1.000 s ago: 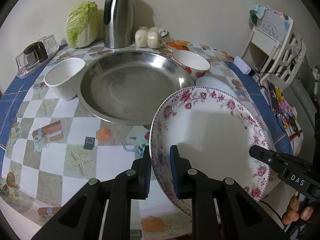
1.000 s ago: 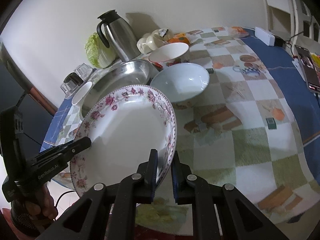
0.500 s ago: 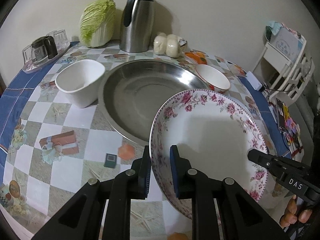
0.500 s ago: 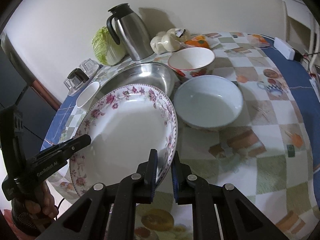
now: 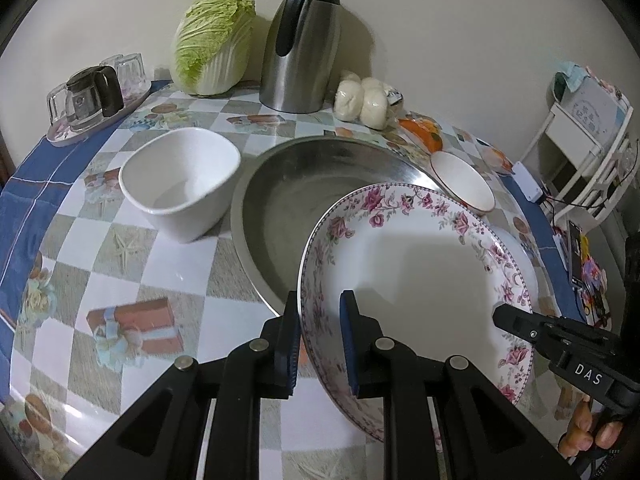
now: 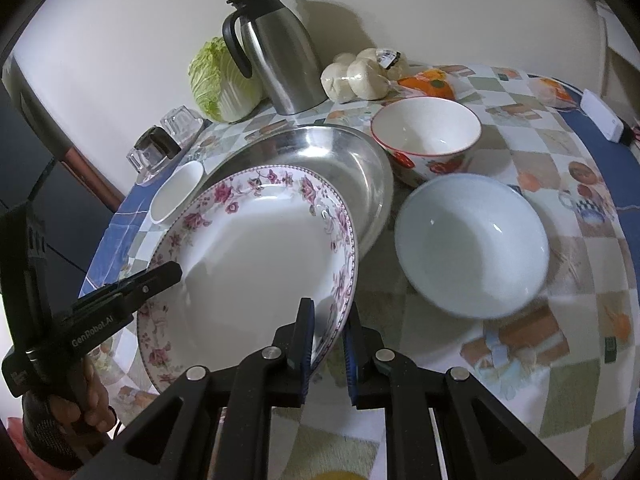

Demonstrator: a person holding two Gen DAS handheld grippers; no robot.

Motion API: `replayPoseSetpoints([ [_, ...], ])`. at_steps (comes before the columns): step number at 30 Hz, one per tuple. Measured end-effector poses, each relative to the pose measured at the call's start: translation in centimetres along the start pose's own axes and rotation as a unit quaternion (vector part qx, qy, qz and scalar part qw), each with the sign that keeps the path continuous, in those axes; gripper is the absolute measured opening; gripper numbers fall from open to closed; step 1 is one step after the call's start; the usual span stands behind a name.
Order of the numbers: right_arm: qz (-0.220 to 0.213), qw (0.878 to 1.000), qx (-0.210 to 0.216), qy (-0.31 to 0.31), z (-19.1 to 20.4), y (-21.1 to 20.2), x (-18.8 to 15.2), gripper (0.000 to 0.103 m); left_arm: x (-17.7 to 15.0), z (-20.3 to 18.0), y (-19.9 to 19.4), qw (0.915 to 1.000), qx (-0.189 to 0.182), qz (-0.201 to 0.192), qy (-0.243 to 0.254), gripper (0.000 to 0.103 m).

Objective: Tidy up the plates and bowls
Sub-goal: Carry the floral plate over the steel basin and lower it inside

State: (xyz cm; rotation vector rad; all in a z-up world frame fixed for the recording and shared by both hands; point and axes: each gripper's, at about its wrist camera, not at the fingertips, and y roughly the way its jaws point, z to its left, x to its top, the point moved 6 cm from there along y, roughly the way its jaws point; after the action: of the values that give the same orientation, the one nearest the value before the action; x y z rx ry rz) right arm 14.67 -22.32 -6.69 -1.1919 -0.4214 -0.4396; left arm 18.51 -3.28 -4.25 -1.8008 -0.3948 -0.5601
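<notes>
The tabletop [image 5: 132, 276] is carrying a wide steel basin [image 5: 304, 184]. The floral plate [image 5: 416, 276] is hanging tilted over the basin's rim at about four o'clock. The left hand-held gripper [image 5: 320, 316] is clamping the plate's rim at eight o'clock, and the right hand-held gripper [image 6: 329, 326] is clamping the opposite edge. The plate is looking stiff, glazed, slippery and breakable, so gripping two rim points is suiting it.

Plain cream wall [image 5: 440, 40], white shelf rack [image 5: 588, 152] beside table.
</notes>
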Motion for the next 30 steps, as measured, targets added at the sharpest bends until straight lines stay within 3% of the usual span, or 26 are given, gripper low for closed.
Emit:
replayPoseSetpoints([
  [14,0.006,1.0,-0.001,-0.009,1.0,3.1,3.8,0.015,3.7,1.9,2.2,1.0,0.002,-0.003,0.001,0.019],
  [30,0.021,1.0,-0.016,-0.009,0.2,6.1,6.2,0.016,5.4,2.4,5.4,0.9998,0.005,0.018,0.012,0.019],
])
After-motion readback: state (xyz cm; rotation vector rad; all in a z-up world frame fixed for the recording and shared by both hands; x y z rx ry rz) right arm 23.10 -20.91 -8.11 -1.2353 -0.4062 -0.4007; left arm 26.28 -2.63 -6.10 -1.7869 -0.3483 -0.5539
